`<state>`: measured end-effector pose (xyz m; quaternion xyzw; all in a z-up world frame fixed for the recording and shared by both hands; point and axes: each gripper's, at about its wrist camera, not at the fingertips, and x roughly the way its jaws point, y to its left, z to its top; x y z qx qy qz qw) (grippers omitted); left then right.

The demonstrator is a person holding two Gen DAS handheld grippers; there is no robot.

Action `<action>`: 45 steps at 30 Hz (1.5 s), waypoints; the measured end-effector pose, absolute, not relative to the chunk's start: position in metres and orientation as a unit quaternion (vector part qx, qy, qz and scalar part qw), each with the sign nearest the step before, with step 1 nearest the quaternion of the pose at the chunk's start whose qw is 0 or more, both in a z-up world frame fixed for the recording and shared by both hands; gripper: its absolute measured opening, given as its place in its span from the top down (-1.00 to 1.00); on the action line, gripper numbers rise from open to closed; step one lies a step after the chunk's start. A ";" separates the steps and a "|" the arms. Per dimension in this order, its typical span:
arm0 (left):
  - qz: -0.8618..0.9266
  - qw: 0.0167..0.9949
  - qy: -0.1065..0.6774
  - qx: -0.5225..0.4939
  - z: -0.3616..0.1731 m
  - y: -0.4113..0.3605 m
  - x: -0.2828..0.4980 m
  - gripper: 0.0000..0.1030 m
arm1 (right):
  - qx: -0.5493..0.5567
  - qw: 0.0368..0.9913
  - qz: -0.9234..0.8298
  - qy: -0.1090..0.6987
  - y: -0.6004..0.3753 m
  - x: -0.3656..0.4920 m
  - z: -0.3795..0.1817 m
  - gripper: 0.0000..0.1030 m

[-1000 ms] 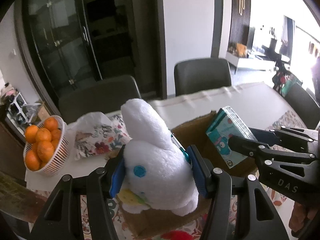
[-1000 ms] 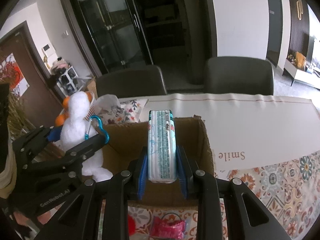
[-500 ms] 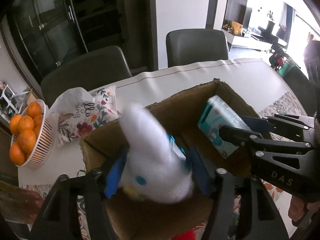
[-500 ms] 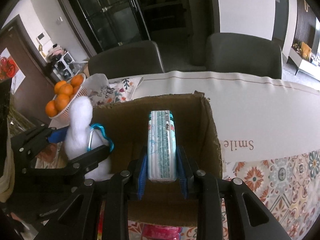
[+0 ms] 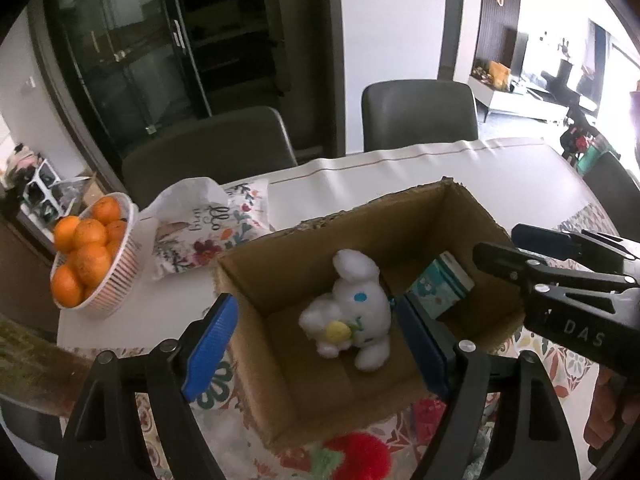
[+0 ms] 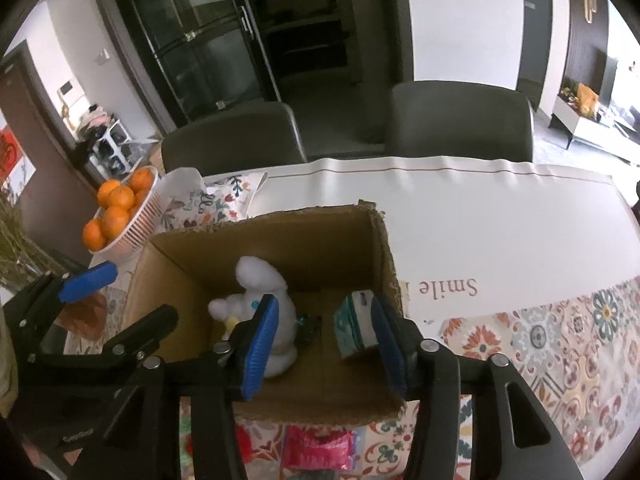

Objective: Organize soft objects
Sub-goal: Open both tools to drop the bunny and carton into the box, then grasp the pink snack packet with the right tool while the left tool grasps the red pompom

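Note:
A white plush bunny (image 5: 352,312) lies on the floor of the open cardboard box (image 5: 280,272); it also shows in the right wrist view (image 6: 264,292). A teal tissue pack (image 5: 440,288) lies in the box's right corner, also in the right wrist view (image 6: 354,324). My left gripper (image 5: 320,340) is open and empty above the box's near-left part. My right gripper (image 6: 324,344) is open and empty above the box's near edge. A red plush (image 5: 356,460) and a pink packet (image 6: 320,448) lie on the table before the box.
A white basket of oranges (image 5: 84,256) stands at the table's left edge. A floral pouch with a white bag (image 5: 204,232) lies beside it. Two dark chairs (image 5: 420,116) stand behind the table. The patterned tablecloth (image 6: 540,340) spreads to the right.
Both grippers held their items over the box, lowered them in and opened. The bunny and the tissue pack now lie inside the box, released.

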<state>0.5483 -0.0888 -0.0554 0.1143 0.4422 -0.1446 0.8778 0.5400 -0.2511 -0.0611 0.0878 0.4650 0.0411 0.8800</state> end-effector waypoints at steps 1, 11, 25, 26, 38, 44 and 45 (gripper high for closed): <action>-0.141 0.879 0.441 0.114 -0.053 -0.087 0.545 -0.60 | 0.090 0.881 0.036 0.463 -0.252 0.537 -0.058 -0.02; -0.104 0.880 0.451 0.105 -0.040 -0.074 0.509 -0.63 | 0.092 0.889 0.016 0.448 -0.249 0.500 -0.036 -0.16; -0.097 0.873 0.470 0.092 -0.042 -0.060 0.461 -0.68 | 0.098 0.883 0.021 0.459 -0.241 0.451 -0.030 -0.18; -0.098 0.871 0.473 0.092 -0.044 -0.059 0.459 -0.68 | 0.097 0.881 0.021 0.462 -0.240 0.448 -0.031 -0.18; -0.104 0.841 0.524 0.086 -0.087 -0.051 0.449 -0.68 | 0.095 0.856 0.022 0.508 -0.232 0.435 -0.070 -0.18; -0.110 0.827 0.545 0.083 -0.106 -0.051 0.451 -0.68 | 0.096 0.842 0.020 0.530 -0.232 0.436 -0.090 -0.18; -0.109 0.825 0.548 0.083 -0.109 -0.051 0.451 -0.68 | 0.097 0.839 0.020 0.534 -0.232 0.436 -0.095 -0.18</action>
